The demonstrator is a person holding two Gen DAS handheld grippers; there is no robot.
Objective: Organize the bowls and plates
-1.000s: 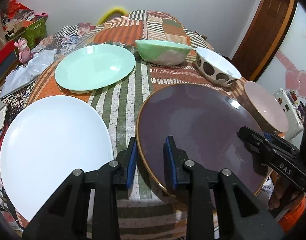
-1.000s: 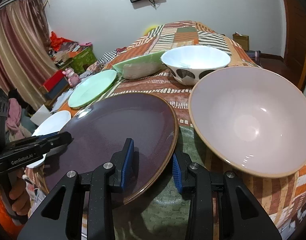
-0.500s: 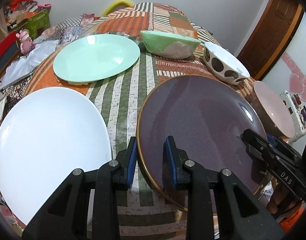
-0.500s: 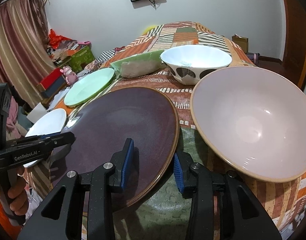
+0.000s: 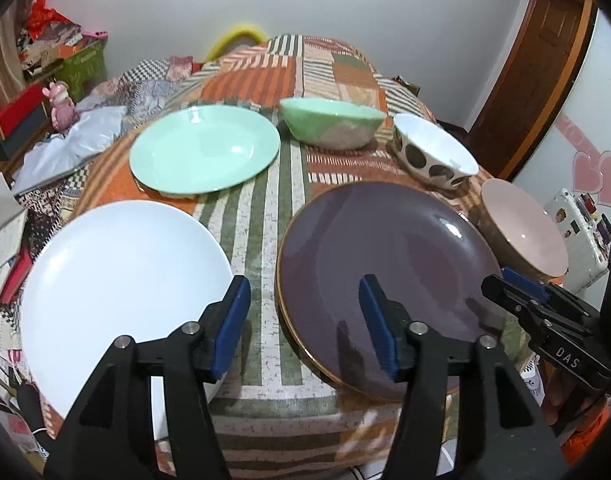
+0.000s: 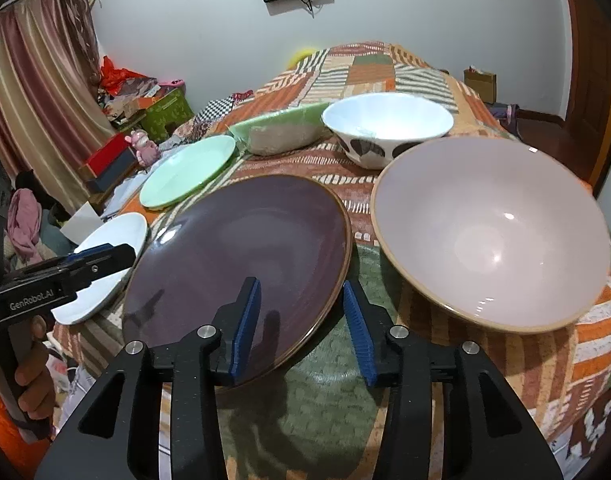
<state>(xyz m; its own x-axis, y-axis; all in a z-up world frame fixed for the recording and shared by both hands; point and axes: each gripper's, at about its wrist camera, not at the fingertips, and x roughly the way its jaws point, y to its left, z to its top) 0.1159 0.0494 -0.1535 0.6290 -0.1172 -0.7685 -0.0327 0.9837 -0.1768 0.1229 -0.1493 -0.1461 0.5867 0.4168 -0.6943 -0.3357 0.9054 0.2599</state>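
Note:
A dark purple plate (image 5: 385,268) lies on the patterned cloth, also in the right wrist view (image 6: 241,256). My left gripper (image 5: 305,324) is open, its jaws astride the plate's left rim. My right gripper (image 6: 301,320) is open, astride the plate's right rim. A white plate (image 5: 121,296) lies left, a mint plate (image 5: 205,148) behind it. At the back stand a green bowl (image 5: 329,126) and a white spotted bowl (image 5: 433,152). A pink bowl (image 6: 489,232) stands right of the purple plate.
The table (image 5: 261,208) has a striped orange and green cloth. Boxes, a pink toy (image 5: 59,106) and clutter lie at the left. A wooden door (image 5: 541,76) is at the right. The other gripper (image 5: 545,320) shows at the plate's right edge.
Both grippers have opened wide. The left camera has drawn back and tilted up, so more of the room and far table shows. The plates and bowls have not moved.

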